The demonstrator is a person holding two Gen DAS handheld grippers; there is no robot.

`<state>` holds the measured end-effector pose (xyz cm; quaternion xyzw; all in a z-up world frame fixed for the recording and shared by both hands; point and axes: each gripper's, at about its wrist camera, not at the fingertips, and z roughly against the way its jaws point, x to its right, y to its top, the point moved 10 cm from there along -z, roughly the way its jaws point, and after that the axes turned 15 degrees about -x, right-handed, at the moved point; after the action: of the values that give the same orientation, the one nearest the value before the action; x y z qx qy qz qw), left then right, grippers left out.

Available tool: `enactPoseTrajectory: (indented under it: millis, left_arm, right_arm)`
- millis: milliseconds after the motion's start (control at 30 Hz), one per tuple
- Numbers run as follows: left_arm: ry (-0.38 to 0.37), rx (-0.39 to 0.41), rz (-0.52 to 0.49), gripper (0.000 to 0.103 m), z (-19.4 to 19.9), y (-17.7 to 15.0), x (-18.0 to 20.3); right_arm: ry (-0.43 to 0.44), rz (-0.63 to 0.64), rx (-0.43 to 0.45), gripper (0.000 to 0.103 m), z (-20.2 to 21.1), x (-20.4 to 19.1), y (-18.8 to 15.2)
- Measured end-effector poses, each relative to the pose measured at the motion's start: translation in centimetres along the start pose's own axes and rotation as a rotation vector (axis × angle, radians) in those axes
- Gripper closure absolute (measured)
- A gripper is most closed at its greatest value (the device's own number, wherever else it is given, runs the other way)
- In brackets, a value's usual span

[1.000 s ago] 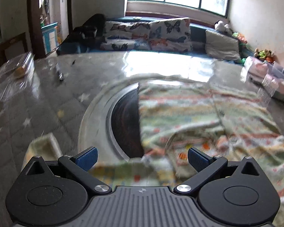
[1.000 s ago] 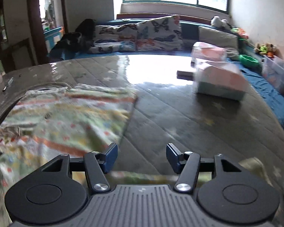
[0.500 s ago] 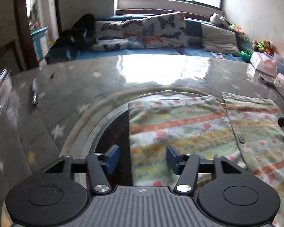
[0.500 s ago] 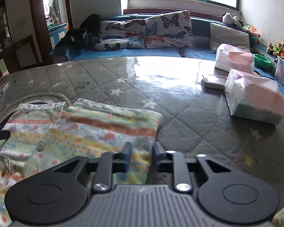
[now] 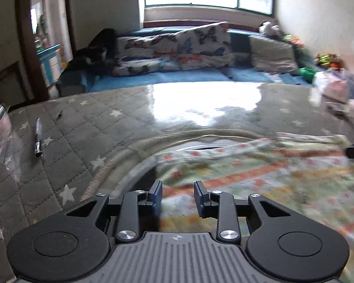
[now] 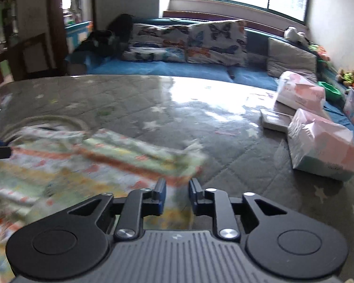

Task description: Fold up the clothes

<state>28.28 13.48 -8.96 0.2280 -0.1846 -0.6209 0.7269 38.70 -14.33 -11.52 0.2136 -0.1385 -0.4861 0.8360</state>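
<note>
Your left gripper (image 5: pixel 178 197) has just been closing, its jaws narrowly apart over the patterned garment's (image 5: pixel 259 179) left edge, gripping nothing. Your right gripper (image 6: pixel 177 195), just reopening slightly, hovers at its right corner on the quilted surface (image 6: pixel 134 108).

Your left gripper (image 5: pixel 178 192) is matte black, with two round housings, each marked by a shallow disc, on either side of a grey ribbed plate (image 5: pixel 177 257) bearing a small emblem near its far edge. Four silver screws (image 5: pixel 127 234) pin the black link arms, and smaller ones sit farther out. Its fingers (image 5: pixel 156 192) end in blue pads. Your right gripper (image 6: pixel 177 192) is built the same: black housings, grey ribbed plate (image 6: pixel 177 254), silver screws (image 6: pixel 227 233) and blue-padded fingers (image 6: pixel 160 193). Triangular cut-outs open the outer black arms on both.
</note>
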Motion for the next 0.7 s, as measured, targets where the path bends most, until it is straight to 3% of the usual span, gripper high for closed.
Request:
enactPoseTrajectory:
  millis: [233, 467, 567, 700]
  left_arm:
    - [-0.136, -0.011, -0.132, 0.065, 3.9, -4.5, 5.7]
    - [-0.193, -0.014, -0.2, 0.062, 6.6, -9.4, 8.5]
    - [-0.191, -0.002, -0.153, 0.058, 7.3, -11.0, 8.0]
    - [-0.181, 0.016, -0.019, 0.055, 8.3, -11.9, 5.2]
  right_arm:
    - [0.113, 0.145, -0.01, 0.063, 3.3, -5.4, -4.7]
    - [0.21, 0.25, -0.032, 0.056, 5.9, -10.1, -10.1]
    - [0.203, 0.269, -0.02, 0.048, 6.4, -10.9, -11.9]
    - [0.2, 0.261, -0.005, 0.045, 7.1, -11.0, -12.7]
